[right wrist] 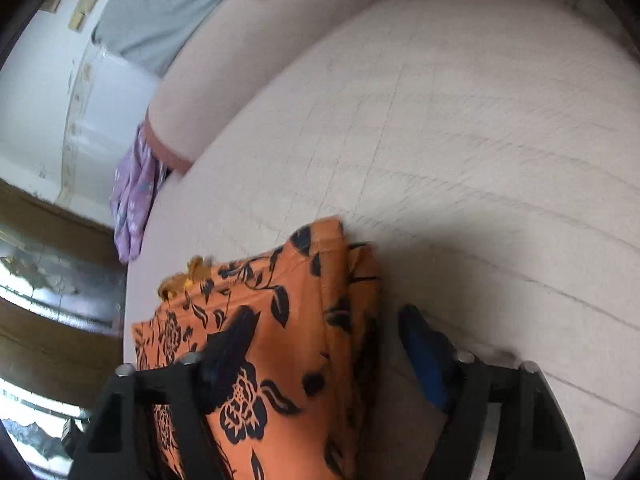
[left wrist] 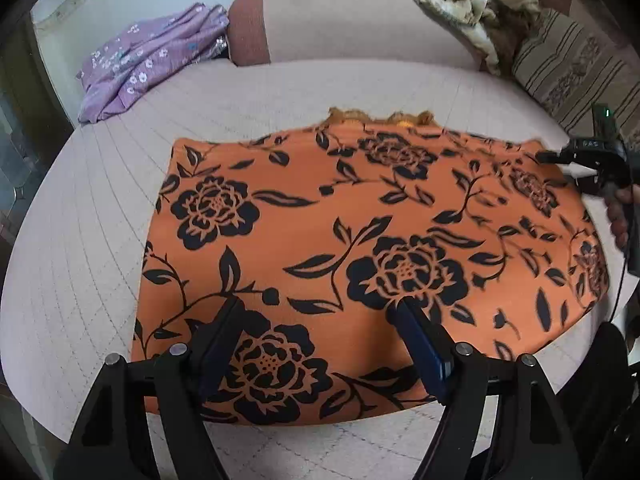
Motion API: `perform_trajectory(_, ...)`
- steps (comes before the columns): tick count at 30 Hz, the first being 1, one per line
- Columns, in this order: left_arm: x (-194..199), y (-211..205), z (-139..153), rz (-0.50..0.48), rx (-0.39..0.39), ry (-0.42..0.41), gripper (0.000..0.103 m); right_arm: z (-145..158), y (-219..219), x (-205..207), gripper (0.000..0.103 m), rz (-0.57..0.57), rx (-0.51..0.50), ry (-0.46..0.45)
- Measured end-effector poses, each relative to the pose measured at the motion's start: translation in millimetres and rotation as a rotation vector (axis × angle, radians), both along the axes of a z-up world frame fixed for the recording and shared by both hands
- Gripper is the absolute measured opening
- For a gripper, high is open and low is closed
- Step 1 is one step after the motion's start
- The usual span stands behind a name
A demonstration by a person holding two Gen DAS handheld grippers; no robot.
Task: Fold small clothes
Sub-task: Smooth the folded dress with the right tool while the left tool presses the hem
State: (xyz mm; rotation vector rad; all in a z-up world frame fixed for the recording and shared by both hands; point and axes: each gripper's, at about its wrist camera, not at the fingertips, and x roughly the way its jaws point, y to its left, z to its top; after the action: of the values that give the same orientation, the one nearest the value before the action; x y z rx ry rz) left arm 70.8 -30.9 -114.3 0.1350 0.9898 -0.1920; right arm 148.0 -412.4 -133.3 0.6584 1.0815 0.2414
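Observation:
An orange garment with black flowers (left wrist: 360, 240) lies folded flat on the pale quilted sofa seat (left wrist: 100, 240). My left gripper (left wrist: 316, 310) hovers over its near edge, jaws wide apart with nothing between them. In the left wrist view my right gripper (left wrist: 560, 160), held by a hand (left wrist: 620, 216), is at the garment's far right corner. The right wrist view shows my right gripper (right wrist: 326, 320) with its jaws standing apart over the garment's (right wrist: 280, 340) layered right edge. The blurred cloth lies between the fingers (right wrist: 236, 332), and neither pad visibly presses on it.
A crumpled purple floral garment (left wrist: 152, 56) lies at the seat's back left, beside the backrest cushion (left wrist: 360, 24). A cream patterned cloth (left wrist: 476, 4) and a striped cushion (left wrist: 572, 68) sit at the back right. Bare quilted seat (right wrist: 480, 160) stretches right of the orange garment.

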Motion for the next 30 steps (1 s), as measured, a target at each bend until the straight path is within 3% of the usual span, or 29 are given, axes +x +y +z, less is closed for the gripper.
perform_trajectory(3, 4, 3, -5, 0.007, 0.002, -0.005, 0.079, 23, 19, -2, 0.013, 0.035, -0.123, -0.077)
perform_trajectory(6, 10, 3, -13, 0.021, -0.001, 0.037, 0.079, -4, 14, 5, 0.017, -0.027, -0.177, 0.017)
perform_trajectory(7, 10, 3, -13, 0.022, 0.002, 0.033, 0.079, 0, 14, 2, 0.020, -0.044, -0.186, -0.016)
perform_trajectory(11, 7, 4, -10, 0.036, 0.028, 0.017, 0.079, 41, 29, -21, 0.062, -0.085, -0.292, -0.095)
perform_trajectory(12, 6, 4, -10, 0.042, 0.027, 0.016, 0.079, 49, 31, -29, 0.062, -0.093, -0.295, -0.119)
perform_trajectory(15, 3, 6, -11, 0.050, 0.013, 0.023, 0.079, 80, 54, -67, 0.063, -0.022, -0.243, -0.194)
perform_trajectory(17, -1, 7, -11, 0.049, 0.009, 0.021, 0.079, 88, 77, -96, 0.068, 0.082, -0.094, -0.226)
perform_trajectory(19, -3, 7, -10, 0.047, 0.013, 0.020, 0.079, 73, 84, -114, 0.069, 0.160, 0.018, -0.202)
perform_trajectory(20, -5, 8, -9, 0.047, 0.012, 0.021, 0.079, 48, 86, -119, 0.069, 0.153, -0.014, -0.132)
perform_trajectory(21, -5, 8, -9, 0.047, 0.012, 0.026, 0.079, 21, 80, -122, 0.055, 0.118, -0.061, -0.047)
perform_trajectory(22, -7, 9, -8, 0.047, 0.014, 0.028, 0.079, 2, 68, -127, 0.044, 0.063, 0.004, -0.012)
perform_trajectory(23, -9, 11, -6, 0.048, 0.016, 0.020, 0.079, 4, 59, -133, 0.039, -0.002, 0.037, -0.025)
perform_trajectory(25, -12, 16, -4, 0.058, 0.016, 0.004, 0.079, 31, 58, -142, 0.061, -0.037, 0.021, -0.065)
perform_trajectory(26, -12, 18, -5, 0.072, 0.012, 0.013, 0.079, 43, 64, -146, 0.079, -0.029, -0.002, -0.112)
perform_trajectory(28, -11, 21, -6, 0.088, -0.011, 0.027, 0.079, 58, 74, -151, 0.084, 0.031, 0.014, -0.182)
perform_trajectory(30, -13, 20, -6, 0.084, -0.021, 0.030, 0.079, 36, 76, -144, 0.081, 0.062, -0.003, -0.108)
